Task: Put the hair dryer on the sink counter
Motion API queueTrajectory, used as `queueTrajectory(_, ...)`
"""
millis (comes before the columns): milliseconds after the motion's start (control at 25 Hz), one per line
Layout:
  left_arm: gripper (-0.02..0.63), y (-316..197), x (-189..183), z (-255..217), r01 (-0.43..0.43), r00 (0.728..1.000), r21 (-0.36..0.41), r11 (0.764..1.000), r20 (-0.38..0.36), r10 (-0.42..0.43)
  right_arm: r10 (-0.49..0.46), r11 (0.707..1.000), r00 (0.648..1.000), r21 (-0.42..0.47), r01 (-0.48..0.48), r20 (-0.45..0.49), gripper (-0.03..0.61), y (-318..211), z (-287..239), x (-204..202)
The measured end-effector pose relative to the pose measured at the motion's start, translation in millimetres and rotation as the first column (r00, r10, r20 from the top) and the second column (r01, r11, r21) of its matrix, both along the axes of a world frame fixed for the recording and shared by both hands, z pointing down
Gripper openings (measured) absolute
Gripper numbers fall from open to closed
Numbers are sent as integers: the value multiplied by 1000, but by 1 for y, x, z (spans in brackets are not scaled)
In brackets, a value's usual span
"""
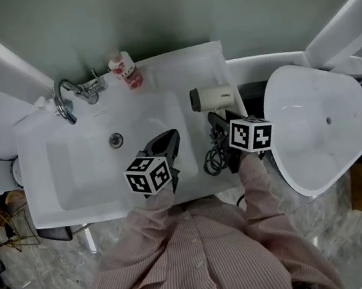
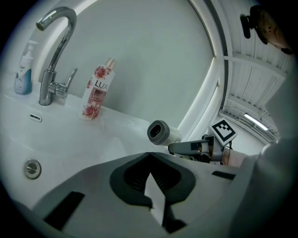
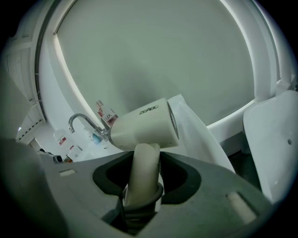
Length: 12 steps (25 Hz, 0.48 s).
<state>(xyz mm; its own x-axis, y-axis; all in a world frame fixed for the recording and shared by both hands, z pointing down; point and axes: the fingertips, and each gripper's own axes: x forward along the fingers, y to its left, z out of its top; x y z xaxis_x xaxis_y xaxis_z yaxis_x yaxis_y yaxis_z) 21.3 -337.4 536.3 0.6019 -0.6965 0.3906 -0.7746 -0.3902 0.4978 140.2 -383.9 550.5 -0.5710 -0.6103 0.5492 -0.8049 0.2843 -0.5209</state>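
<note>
Cream-white plastic hair dryer (image 3: 144,128), its barrel print only partly legible, sits clamped by its handle in the right gripper (image 3: 142,160) over the white sink surface's (image 1: 187,72) right end; left gripper (image 2: 150,155) closed, empty; pink floral bottle (image 2: 95,95) reads LUX

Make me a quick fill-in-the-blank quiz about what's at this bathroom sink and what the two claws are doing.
1. The right claw grips the hair dryer by its ____.
2. The pink bottle beside the faucet is labelled ____.
3. The left claw holds ____.
Missing words: handle; LUX; nothing.
</note>
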Motion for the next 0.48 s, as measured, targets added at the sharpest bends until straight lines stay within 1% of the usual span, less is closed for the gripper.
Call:
queueTrajectory(160, 2, -4, -1, 10, -7, 1000, -31, 999, 0, 7, -11, 999, 997, -48, 7, -73, 167, -9, 18, 1)
queueTrajectory(480, 2, -10, -3, 24, -5, 1000, -71, 997, -9, 4, -54, 995, 983, -97, 37, -177, 167, -15, 35, -1)
